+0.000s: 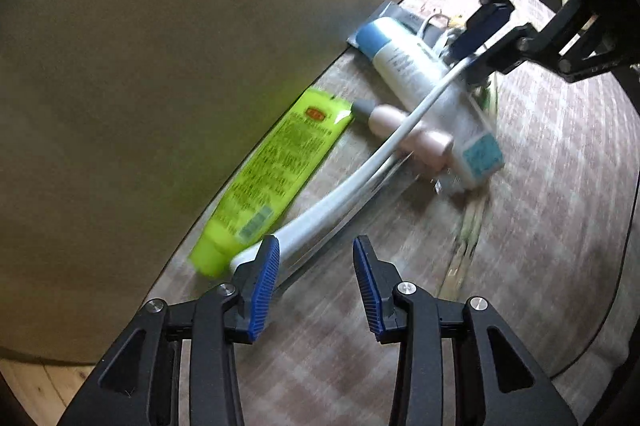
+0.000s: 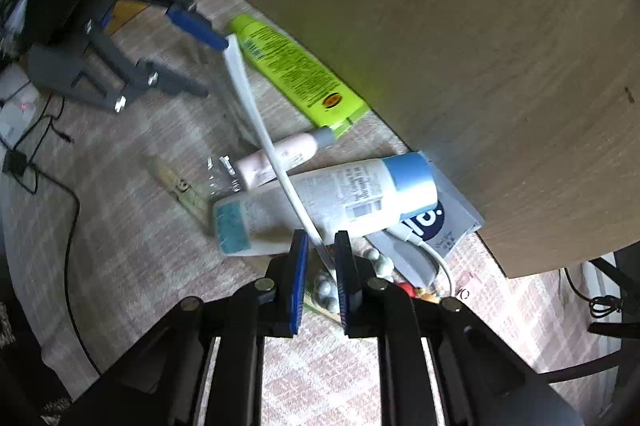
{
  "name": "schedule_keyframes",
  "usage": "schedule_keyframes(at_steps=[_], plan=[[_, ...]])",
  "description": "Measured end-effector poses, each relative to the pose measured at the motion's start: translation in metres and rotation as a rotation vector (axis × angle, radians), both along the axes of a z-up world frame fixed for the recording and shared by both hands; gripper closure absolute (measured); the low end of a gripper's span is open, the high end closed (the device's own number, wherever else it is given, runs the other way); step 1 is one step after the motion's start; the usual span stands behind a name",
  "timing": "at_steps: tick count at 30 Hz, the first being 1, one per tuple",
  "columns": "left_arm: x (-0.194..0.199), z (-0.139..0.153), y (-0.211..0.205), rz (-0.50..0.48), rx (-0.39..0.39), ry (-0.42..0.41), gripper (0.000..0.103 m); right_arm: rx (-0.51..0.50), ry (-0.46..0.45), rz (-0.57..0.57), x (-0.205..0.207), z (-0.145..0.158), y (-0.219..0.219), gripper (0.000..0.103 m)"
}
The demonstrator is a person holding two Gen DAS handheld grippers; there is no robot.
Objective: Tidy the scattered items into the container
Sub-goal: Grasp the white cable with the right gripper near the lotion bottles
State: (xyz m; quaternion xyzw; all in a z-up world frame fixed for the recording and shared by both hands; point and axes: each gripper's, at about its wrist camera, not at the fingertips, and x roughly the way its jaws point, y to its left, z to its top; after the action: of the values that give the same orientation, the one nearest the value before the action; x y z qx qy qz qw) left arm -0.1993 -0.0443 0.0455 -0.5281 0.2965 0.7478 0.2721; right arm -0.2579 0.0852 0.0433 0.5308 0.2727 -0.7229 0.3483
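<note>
White and slim, the toothbrush [image 2: 260,114] stretches diagonally over the scattered items, its long axis running from one claw to the other. Its thin end sits between the pads of the right claw [image 2: 321,266], which is clenched on it. Its thicker end touches the left pad of the left claw [image 1: 316,282], whose jaws stand apart around nothing. Under it lie a pink bottle [image 1: 404,132], a white tube with a blue cap [image 1: 416,74] and a lime-green tube [image 1: 272,170] against a brown cardboard box [image 1: 180,66]. Motion blur smears the smaller clutter on the patterned cloth [image 1: 560,166].
</note>
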Motion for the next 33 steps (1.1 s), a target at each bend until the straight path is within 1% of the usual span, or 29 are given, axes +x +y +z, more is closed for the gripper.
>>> schedule_keyframes(at_steps=[3, 6, 10, 12, 13, 14, 15, 17, 20, 26, 27, 28, 30, 33], plan=[[0.001, 0.004, -0.002, 0.008, -0.014, 0.001, 0.066, 0.018, 0.01, 0.026, 0.005, 0.0, -0.003, 0.09], [0.004, 0.011, 0.004, -0.011, -0.013, 0.009, 0.066, 0.026, 0.022, 0.038, 0.009, 0.001, -0.003, 0.092], [0.008, 0.022, 0.009, -0.032, -0.003, 0.017, 0.066, 0.023, 0.013, 0.04, 0.018, 0.002, 0.008, 0.094], [0.01, 0.025, 0.008, -0.031, -0.012, 0.023, 0.066, 0.021, 0.004, 0.038, 0.023, 0.001, 0.015, 0.094], [0.01, 0.026, 0.006, -0.023, -0.017, 0.021, 0.066, 0.019, -0.002, 0.037, 0.025, 0.001, 0.018, 0.094], [0.003, 0.026, -0.015, -0.019, -0.016, 0.018, 0.066, 0.016, -0.01, 0.035, 0.027, 0.001, 0.022, 0.095], [0.002, 0.028, -0.021, -0.01, -0.01, 0.018, 0.066, 0.011, -0.019, 0.031, 0.029, 0.0, 0.026, 0.095], [0.004, 0.031, -0.019, -0.008, 0.006, 0.014, 0.067, 0.005, -0.032, 0.027, 0.034, 0.001, 0.033, 0.096], [0.013, 0.036, -0.002, -0.055, 0.013, 0.021, 0.067, -0.001, -0.056, 0.017, 0.038, 0.002, 0.043, 0.096], [0.026, 0.051, 0.041, -0.199, 0.037, 0.029, 0.067, -0.037, -0.096, -0.014, 0.047, 0.012, 0.057, 0.098], [0.027, 0.049, 0.064, -0.232, 0.037, 0.026, 0.067, -0.036, -0.092, -0.015, 0.049, 0.013, 0.059, 0.098], [0.03, 0.049, 0.076, -0.26, 0.037, 0.023, 0.067, -0.039, -0.093, -0.016, 0.052, 0.015, 0.061, 0.098], [0.029, 0.041, 0.088, -0.317, 0.024, 0.019, 0.067, -0.049, -0.099, -0.022, 0.054, 0.018, 0.065, 0.098], [0.039, 0.034, 0.109, -0.381, -0.012, 0.003, 0.067, -0.062, -0.096, -0.034, 0.057, 0.024, 0.07, 0.098]])
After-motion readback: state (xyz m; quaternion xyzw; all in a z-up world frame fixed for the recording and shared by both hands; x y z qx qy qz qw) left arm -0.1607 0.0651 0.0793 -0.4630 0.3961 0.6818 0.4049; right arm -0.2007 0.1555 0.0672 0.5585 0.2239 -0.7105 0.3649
